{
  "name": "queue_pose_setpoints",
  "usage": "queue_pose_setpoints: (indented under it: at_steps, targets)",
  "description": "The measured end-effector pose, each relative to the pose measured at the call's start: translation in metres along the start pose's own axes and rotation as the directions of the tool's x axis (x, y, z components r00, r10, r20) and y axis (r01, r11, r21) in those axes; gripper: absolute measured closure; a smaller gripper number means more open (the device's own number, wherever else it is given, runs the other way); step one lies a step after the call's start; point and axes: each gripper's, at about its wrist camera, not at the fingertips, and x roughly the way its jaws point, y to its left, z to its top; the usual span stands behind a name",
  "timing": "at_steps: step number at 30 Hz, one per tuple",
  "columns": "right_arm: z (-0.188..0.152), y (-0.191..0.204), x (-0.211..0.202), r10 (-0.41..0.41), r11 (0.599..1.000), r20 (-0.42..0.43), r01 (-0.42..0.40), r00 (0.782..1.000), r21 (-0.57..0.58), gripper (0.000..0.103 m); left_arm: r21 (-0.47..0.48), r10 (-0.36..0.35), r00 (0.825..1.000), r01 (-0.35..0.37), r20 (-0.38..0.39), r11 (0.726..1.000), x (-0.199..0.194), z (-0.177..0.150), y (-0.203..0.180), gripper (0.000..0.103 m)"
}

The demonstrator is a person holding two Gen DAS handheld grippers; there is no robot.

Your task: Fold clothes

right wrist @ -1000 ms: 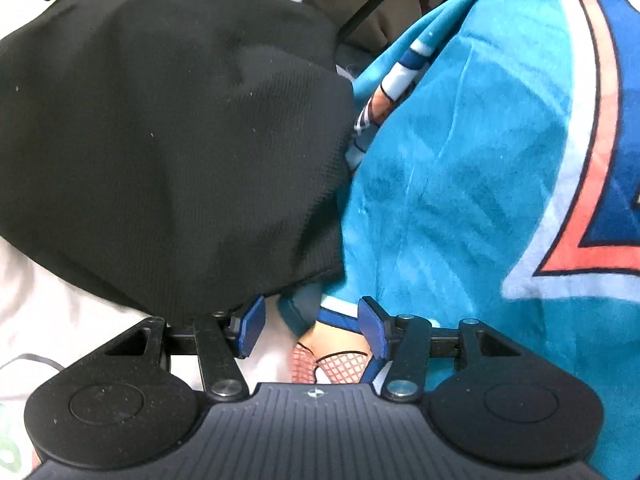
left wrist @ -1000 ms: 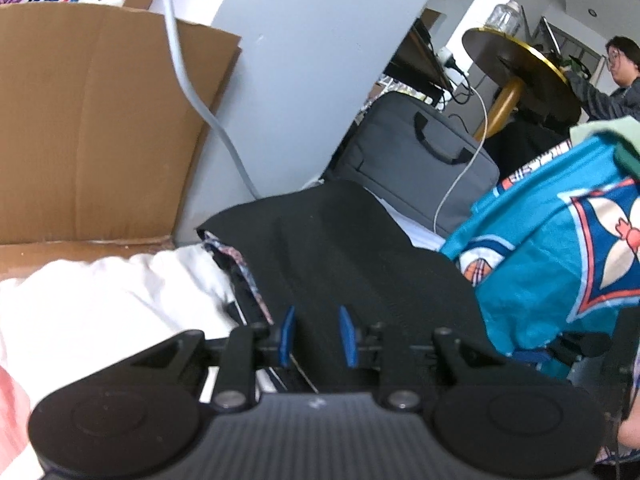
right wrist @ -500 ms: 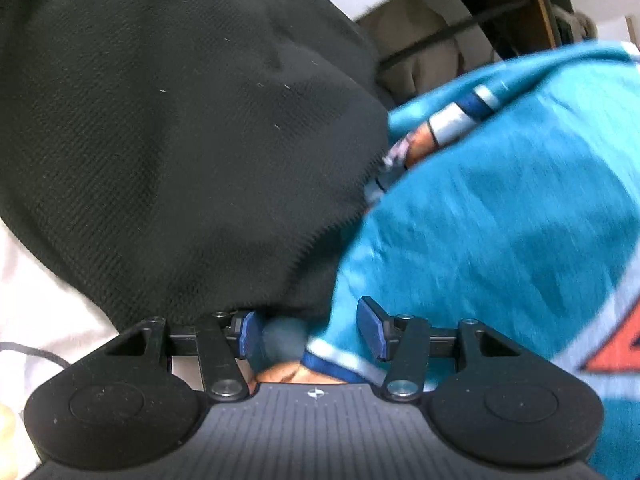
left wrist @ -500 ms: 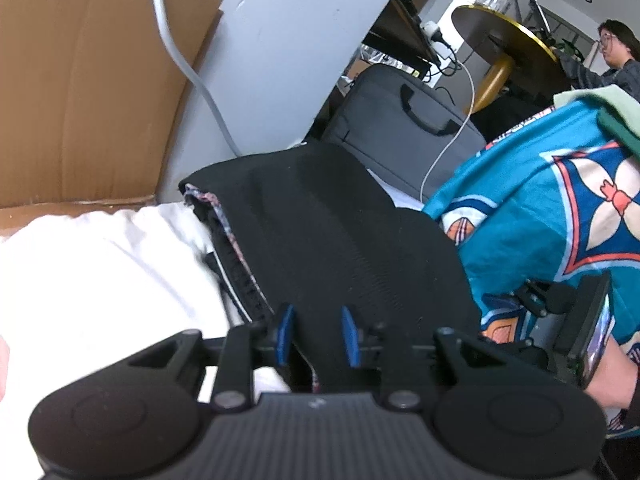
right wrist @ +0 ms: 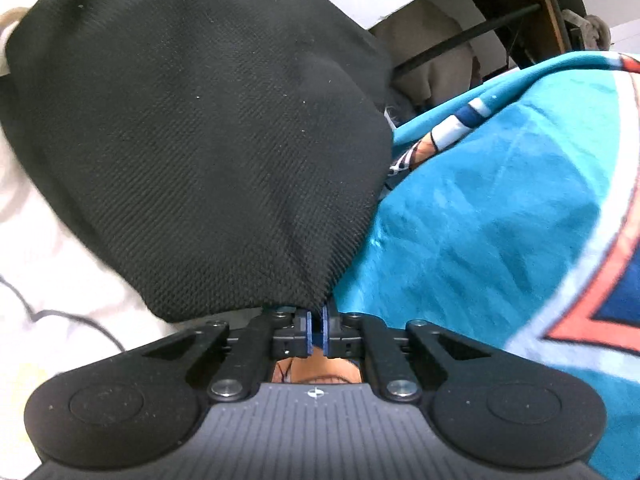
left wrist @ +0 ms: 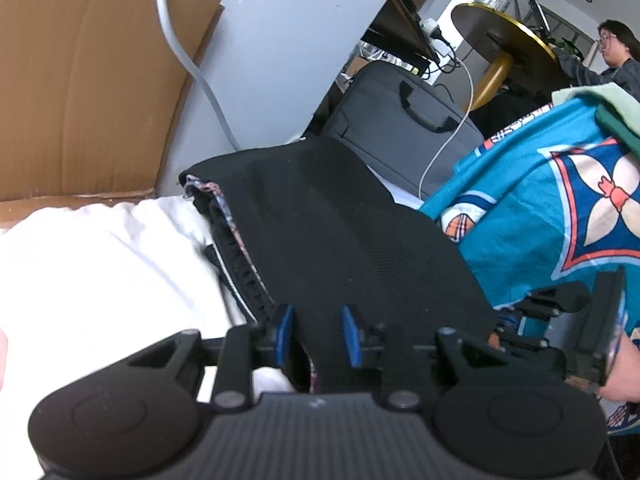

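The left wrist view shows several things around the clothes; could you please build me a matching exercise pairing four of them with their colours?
Things:
1. knitted garment
2. patterned cloth
3. cardboard box
4. laptop bag with a handle

Colours:
A. brown
B. grey
C. black
D. teal

Pairs: 1-C, 2-D, 3-A, 4-B

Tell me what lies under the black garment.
Under the black garment a white sheet shows at its left edge, with a patterned lining and zipper peeking out. Whatever sits beneath its middle is covered and cannot be seen.
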Motion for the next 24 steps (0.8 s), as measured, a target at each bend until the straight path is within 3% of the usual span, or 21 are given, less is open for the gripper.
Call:
queue_pose_setpoints:
  at_steps: [6,9,17,24]
  targets:
    - [-0.019,0.002,0.016,0.05,0.998,-0.106,-0.046,0.993,0.044,0.099,0.009,0.006,1.0,-0.006,-0.001,1.0,0.004,0.001,-0.003,0.073]
    - [-0.025,-0.004,0.008,0.065,0.993,-0.104,-0.054,0.992,0.101,0.099,0.025,0.007,1.0,-0.008,0.009,1.0,-0.002,0.005,-0.004,0.073]
    - [-0.003,-0.003,-0.024,0.061,0.991,0.053,-0.066,0.997,0.114,0.097,0.076,0.022,0.996,-0.028,0.084,0.997,-0.01,0.029,-0.011,0.073]
    - [0.041,-0.003,0.009,0.0,0.987,0.155,-0.025,0.988,0.157,0.096,0.118,0.041,0.993,-0.055,0.111,0.991,0.013,0.046,-0.018,0.075]
